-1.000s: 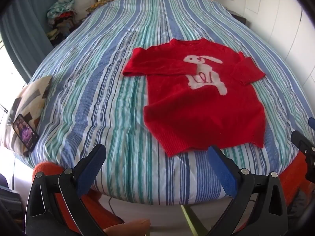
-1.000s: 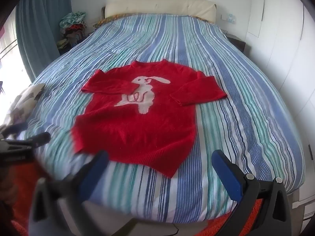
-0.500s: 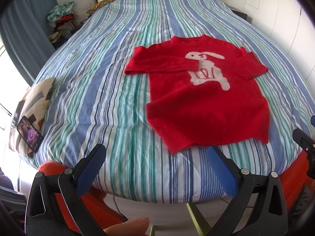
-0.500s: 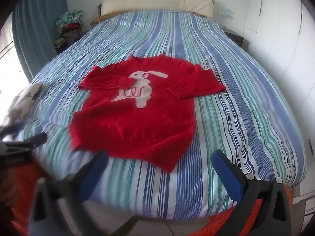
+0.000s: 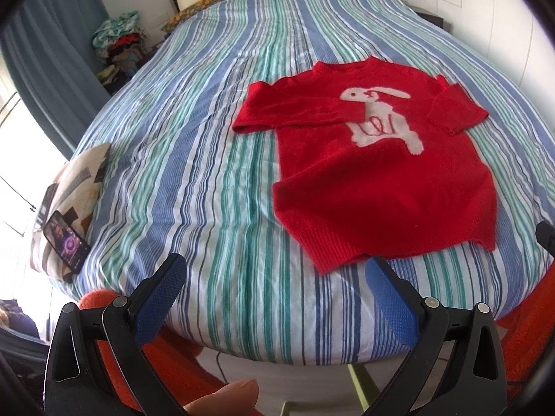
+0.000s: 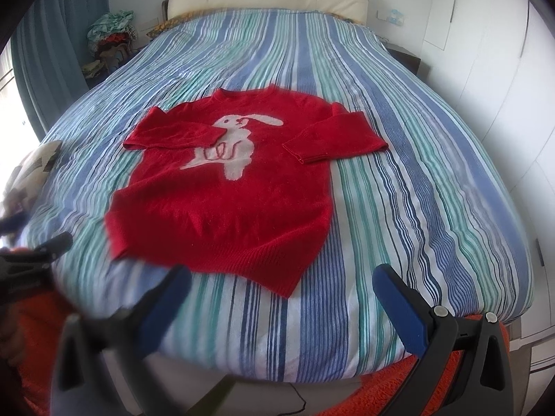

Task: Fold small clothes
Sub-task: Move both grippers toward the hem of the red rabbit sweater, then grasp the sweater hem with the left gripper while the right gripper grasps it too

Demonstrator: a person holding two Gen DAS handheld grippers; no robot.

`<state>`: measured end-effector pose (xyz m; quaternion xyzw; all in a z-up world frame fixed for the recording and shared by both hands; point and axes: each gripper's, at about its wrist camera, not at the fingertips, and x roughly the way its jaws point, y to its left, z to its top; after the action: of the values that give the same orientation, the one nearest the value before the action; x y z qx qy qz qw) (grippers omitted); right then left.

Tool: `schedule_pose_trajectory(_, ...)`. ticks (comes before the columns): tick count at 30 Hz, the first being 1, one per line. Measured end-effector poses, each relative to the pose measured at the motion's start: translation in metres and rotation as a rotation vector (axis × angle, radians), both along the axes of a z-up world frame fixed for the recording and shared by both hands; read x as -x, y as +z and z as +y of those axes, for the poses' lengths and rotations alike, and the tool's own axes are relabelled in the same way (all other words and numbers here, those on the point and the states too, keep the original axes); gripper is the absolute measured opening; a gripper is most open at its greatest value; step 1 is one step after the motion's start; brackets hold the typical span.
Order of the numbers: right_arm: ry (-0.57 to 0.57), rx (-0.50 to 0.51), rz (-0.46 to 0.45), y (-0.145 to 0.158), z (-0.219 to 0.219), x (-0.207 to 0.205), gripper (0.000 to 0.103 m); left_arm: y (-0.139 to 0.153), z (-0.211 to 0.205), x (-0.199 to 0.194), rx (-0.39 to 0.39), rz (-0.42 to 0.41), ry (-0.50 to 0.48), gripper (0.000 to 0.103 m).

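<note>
A small red sweater [image 5: 374, 173] with a white rabbit on the front lies flat, front up, on the striped bed; it also shows in the right wrist view [image 6: 229, 190]. Both sleeves are folded in across the chest. My left gripper [image 5: 275, 272] is open and empty, just short of the hem's left corner, over the bed's near edge. My right gripper [image 6: 281, 282] is open and empty, just short of the hem's right corner.
The striped bed cover [image 6: 399, 180] fills both views. A patterned pillow [image 5: 73, 187] with a phone [image 5: 67, 242] on it lies at the bed's left edge. A clothes pile [image 5: 118, 45] sits by the curtain. Orange fabric [image 6: 388, 391] lies below the bed edge.
Both grippers have moved forward toward the bed and the sweater's hem. Both stay open. The sweater has not moved.
</note>
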<state>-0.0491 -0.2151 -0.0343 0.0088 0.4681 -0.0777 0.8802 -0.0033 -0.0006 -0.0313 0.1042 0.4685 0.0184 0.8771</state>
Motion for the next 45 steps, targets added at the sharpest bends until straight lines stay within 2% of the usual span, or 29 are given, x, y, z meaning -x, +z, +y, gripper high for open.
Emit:
schedule_pose_trajectory(2, -0.014, 0.029, 0.01, -0.001, 0.0, -0.001, 0.103, -0.001, 0.006, 0.001, -0.007, -0.027, 0.025, 0.103)
schedule_pose_trajectory(7, -0.053, 0.094, 0.021, -0.001, -0.002, -0.002, 0.103, -0.009, 0.01, 0.003, -0.138, -0.091, 0.054, 0.103)
schedule_pose_trajectory(11, -0.062, 0.104, 0.025, -0.001, -0.004, -0.003, 0.103, -0.015, 0.016, 0.004, -0.13, -0.064, 0.053, 0.103)
schedule_pose_trajectory(14, -0.061, 0.108, 0.025, -0.004, -0.01, 0.003, 0.103, -0.019, 0.021, 0.004, -0.086, -0.027, 0.047, 0.103)
schedule_pose_trajectory(17, -0.061, 0.097, 0.025, -0.004, -0.011, 0.003, 0.103, -0.024, 0.034, 0.002, 0.001, 0.03, 0.063, 0.103)
schedule_pose_trajectory(19, -0.055, 0.062, 0.009, -0.005, -0.013, 0.004, 0.103, -0.028, 0.052, 0.001, 0.075, 0.051, 0.116, 0.103)
schedule_pose_trajectory(20, -0.045, 0.022, -0.009, -0.005, -0.017, 0.004, 0.103, -0.033, 0.051, -0.016, 0.131, 0.084, 0.135, 0.102)
schedule_pose_trajectory(24, -0.019, -0.195, -0.076, -0.019, -0.045, 0.004, 0.103, -0.054, 0.076, -0.024, 0.416, 0.157, 0.109, 0.102)
schedule_pose_trajectory(27, 0.003, -0.408, -0.068, -0.043, -0.068, -0.005, 0.103, -0.073, 0.069, -0.035, 0.546, 0.185, 0.042, 0.102)
schedule_pose_trajectory(29, -0.002, -0.581, -0.027, -0.071, -0.081, -0.016, 0.103, -0.088, 0.06, -0.048, 0.617, 0.218, 0.001, 0.101)
schedule_pose_trajectory(31, -0.038, -0.699, 0.026, -0.102, -0.089, -0.028, 0.103, -0.099, 0.049, -0.061, 0.686, 0.241, -0.044, 0.101)
schedule_pose_trajectory(32, -0.04, -0.754, 0.033, -0.115, -0.091, -0.034, 0.103, -0.104, 0.044, -0.067, 0.705, 0.249, -0.057, 0.095)
schedule_pose_trajectory(33, -0.054, -0.786, 0.032, -0.127, -0.093, -0.039, 0.103, -0.11, 0.039, -0.072, 0.716, 0.259, -0.066, 0.078)
schedule_pose_trajectory(34, -0.076, -0.802, 0.019, -0.136, -0.097, -0.042, 0.103, -0.116, 0.035, -0.077, 0.728, 0.278, -0.075, 0.068)
schedule_pose_trajectory(35, -0.088, -0.824, 0.003, -0.144, -0.099, -0.046, 0.102, -0.122, 0.031, -0.081, 0.735, 0.301, -0.079, 0.046)
schedule_pose_trajectory(36, -0.093, -0.856, -0.003, -0.152, -0.101, -0.05, 0.102, -0.128, 0.031, -0.085, 0.735, 0.319, -0.074, 0.018)
schedule_pose_trajectory(37, -0.099, -0.888, 0.009, -0.159, -0.102, -0.053, 0.101, -0.131, 0.029, -0.086, 0.731, 0.332, -0.074, 0.009)
schedule_pose_trajectory(39, -0.06, -0.91, 0.03, -0.158, -0.101, -0.059, 0.089, -0.125, 0.027, -0.081, 0.716, 0.328, -0.097, 0.007)
schedule_pose_trajectory(40, 0.0, -0.933, 0.045, -0.154, -0.097, -0.062, 0.057, -0.117, 0.026, -0.076, 0.704, 0.323, -0.118, 0.007)
schedule_pose_trajectory(41, 0.046, -0.945, 0.069, -0.151, -0.097, -0.064, 0.018, -0.109, 0.026, -0.072, 0.69, 0.322, -0.145, 0.007)
schedule_pose_trajectory(42, 0.071, -0.919, 0.092, -0.146, -0.095, -0.064, 0.012, -0.099, 0.026, -0.066, 0.675, 0.319, -0.176, 0.007)
schedule_pose_trajectory(44, 0.106, -0.855, 0.139, -0.134, -0.094, -0.059, 0.012, -0.081, 0.026, -0.055, 0.61, 0.312, -0.247, 0.007)
schedule_pose_trajectory(45, 0.114, -0.83, 0.163, -0.127, -0.096, -0.054, 0.012, -0.084, 0.033, -0.057, 0.577, 0.327, -0.278, 0.012)
